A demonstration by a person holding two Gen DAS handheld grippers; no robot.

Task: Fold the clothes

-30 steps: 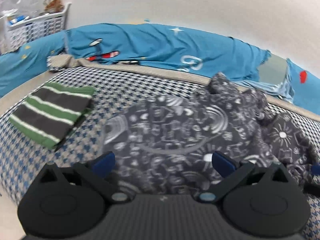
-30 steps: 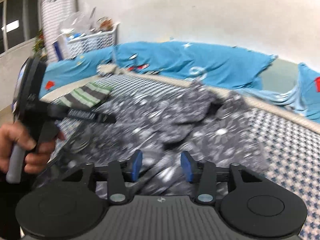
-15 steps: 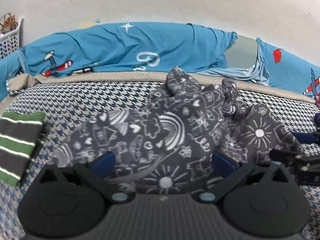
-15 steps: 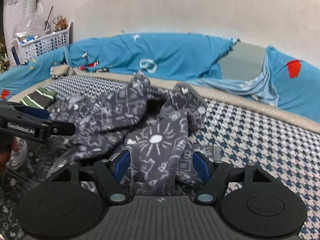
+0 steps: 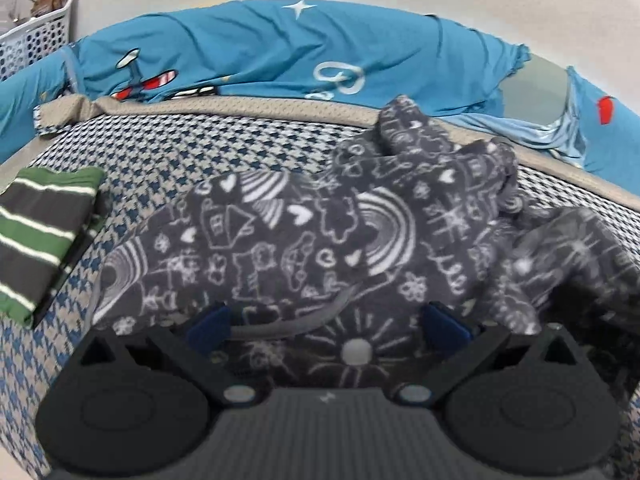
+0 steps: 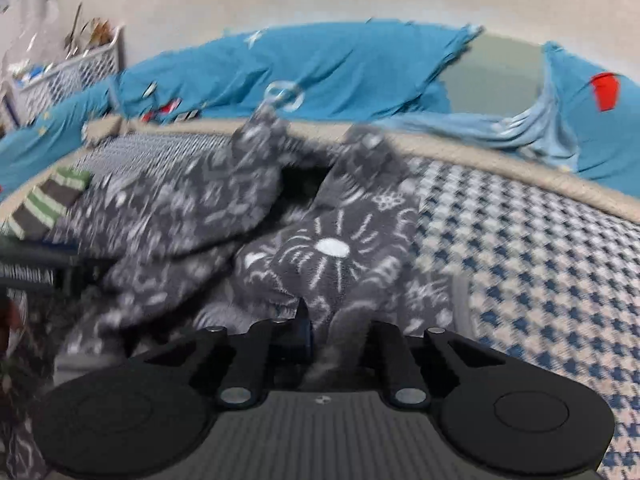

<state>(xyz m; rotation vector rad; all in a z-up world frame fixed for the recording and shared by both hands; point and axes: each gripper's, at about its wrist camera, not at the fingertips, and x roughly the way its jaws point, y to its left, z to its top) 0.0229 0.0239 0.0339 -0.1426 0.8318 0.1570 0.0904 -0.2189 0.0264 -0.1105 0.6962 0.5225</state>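
A dark grey garment with white doodle print (image 5: 320,248) lies crumpled on the houndstooth bed cover (image 5: 192,152). My left gripper (image 5: 326,326) is open wide, low over the garment's near edge, with its blue pads (image 5: 208,326) on either side of a grey hem band and not pressing it. In the right wrist view the same garment (image 6: 332,248) bunches up in front of my right gripper (image 6: 334,332). Its jaws are closing and stand close together, with a fold of the fabric pinched between them. The picture there is blurred.
A folded green, grey and white striped garment (image 5: 44,228) lies at the left of the bed. Blue printed bedding (image 5: 280,52) is heaped along the wall behind. A white plastic basket (image 5: 32,40) stands at the far left. Bare houndstooth cover (image 6: 540,260) stretches to the right.
The right gripper's jaws went from wide apart to nearly together, with a fold of the garment caught in them. Both grippers dropped lower toward the fabric. The left jaws stayed open.
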